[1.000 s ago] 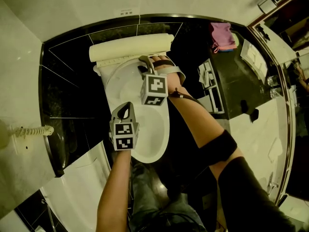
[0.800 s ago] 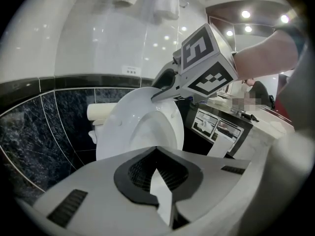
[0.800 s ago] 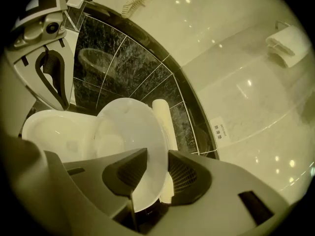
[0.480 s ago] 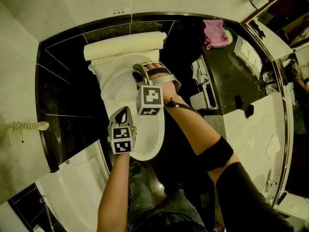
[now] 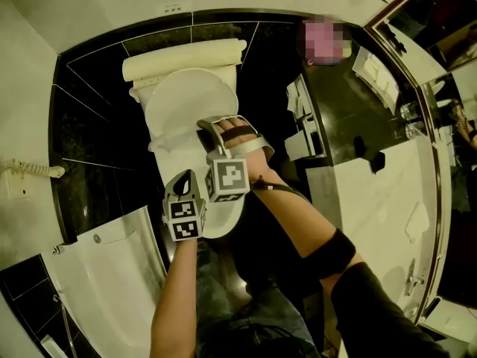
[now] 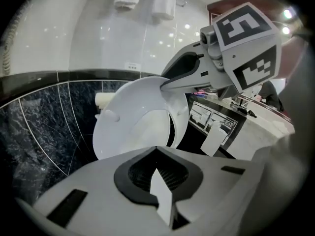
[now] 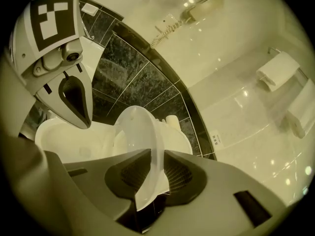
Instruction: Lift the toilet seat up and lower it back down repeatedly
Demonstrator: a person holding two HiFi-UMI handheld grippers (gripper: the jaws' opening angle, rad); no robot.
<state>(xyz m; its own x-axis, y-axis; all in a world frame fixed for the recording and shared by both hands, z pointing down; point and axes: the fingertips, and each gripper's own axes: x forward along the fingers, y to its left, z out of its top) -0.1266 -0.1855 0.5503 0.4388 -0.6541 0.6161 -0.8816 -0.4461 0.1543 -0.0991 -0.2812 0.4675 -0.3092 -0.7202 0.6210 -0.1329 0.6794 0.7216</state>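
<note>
The right gripper (image 5: 211, 131) is clamping the toilet seat (image 5: 190, 99) by its rim, its jaws having just been closing on it. The seat is standing half-raised, at twelve o'clock from both grippers. The left gripper (image 5: 183, 189), jaws closed and empty, is idling. One swing is seemingly underway, with repeats remaining.

1. Left gripper (image 6: 157, 175) body is covering the toilet seat (image 6: 104, 132) along its lower edge.
2. White sliver (image 6: 163, 203) between its jaws is defying identification.
3. Wall label (image 5: 172, 8) print is showing too small to read.
</note>
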